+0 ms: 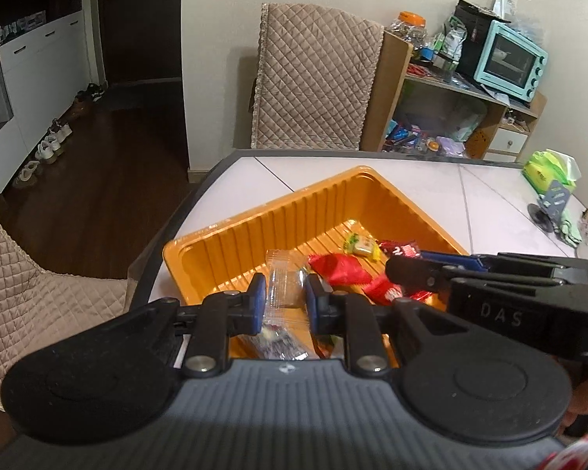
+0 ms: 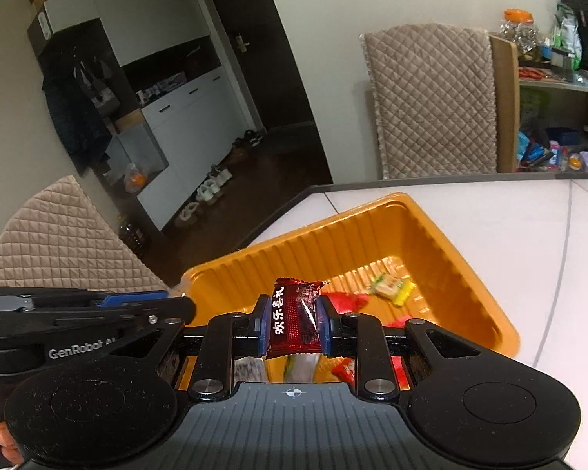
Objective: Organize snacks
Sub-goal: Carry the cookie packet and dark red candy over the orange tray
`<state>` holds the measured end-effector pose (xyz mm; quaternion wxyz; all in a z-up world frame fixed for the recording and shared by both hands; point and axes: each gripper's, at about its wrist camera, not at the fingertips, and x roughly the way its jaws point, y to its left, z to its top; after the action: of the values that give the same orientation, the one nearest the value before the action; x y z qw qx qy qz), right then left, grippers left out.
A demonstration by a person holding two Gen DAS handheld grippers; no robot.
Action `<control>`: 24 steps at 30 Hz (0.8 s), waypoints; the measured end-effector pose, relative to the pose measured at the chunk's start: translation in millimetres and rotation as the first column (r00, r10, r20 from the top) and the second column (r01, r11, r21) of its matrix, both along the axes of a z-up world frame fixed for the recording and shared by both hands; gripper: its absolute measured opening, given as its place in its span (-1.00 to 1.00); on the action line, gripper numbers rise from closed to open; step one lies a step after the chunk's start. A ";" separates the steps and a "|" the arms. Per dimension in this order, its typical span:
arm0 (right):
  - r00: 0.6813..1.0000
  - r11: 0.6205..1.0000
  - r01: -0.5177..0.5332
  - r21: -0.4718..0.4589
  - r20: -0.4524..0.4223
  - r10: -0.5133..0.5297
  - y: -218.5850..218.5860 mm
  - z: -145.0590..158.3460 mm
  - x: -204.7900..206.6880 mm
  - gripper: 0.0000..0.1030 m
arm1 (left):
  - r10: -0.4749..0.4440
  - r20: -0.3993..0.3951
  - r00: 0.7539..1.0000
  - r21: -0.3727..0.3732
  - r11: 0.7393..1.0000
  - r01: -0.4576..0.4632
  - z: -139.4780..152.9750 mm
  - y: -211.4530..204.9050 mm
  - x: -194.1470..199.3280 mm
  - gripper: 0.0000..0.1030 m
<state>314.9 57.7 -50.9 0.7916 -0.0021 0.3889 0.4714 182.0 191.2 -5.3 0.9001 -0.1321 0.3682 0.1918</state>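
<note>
An orange plastic tray point(image 1: 294, 215) with ribbed walls and a ribbed floor is sitting on the pale, smooth table point(image 1: 490, 196), near its dark-edged corner. Crinkly wrapped snacks are lying inside it: a yellow-green sweet point(image 1: 362, 246) toward the tray's 1 o'clock corner and a glossy red packet point(image 1: 339, 268) nearer the middle.

The left tool point(image 1: 281, 299) is hanging over the tray's near end, its blue-padded fingers point(image 1: 256, 297) closed partway onto a clear, stiff wrapper point(image 1: 282, 286) with a brownish piece inside. The right tool point(image 2: 291, 323) is also above the tray, pinching a dark red foil packet point(image 2: 294, 319) printed with white characters; the packet is standing upright between the pads, its crimped top poking out at 12 o'clock.

Only the left view is showing a mint-green toaster oven point(image 1: 509, 60) on a wooden shelf at 2 o'clock and a green tissue pack point(image 1: 550, 168) on the table at 3 o'clock. Only the right view is showing a dark coat point(image 2: 74, 113) hanging by white cabinets at 10 o'clock. A quilted beige chair back point(image 1: 317, 78) is appearing in both, beyond the table's far edge.
</note>
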 end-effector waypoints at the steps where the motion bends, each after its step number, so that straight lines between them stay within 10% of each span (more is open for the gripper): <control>1: 1.000 1.000 -0.002 -0.001 -0.004 0.002 4.0 -1.6 2.5 -0.52 | 0.002 -0.001 1.000 0.000 1.000 -0.002 -1.4 3.3 2.9 -0.62; 24: 0.998 1.000 -0.020 -0.005 -0.054 0.020 46.3 -24.6 26.2 -0.52 | 0.056 -0.072 0.996 -0.032 0.998 -0.059 -34.7 46.0 36.8 -0.61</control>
<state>341.1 104.0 -75.4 0.7759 0.0045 0.4116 0.4781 218.8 237.3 -40.0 0.8781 -0.1512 0.3993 0.2159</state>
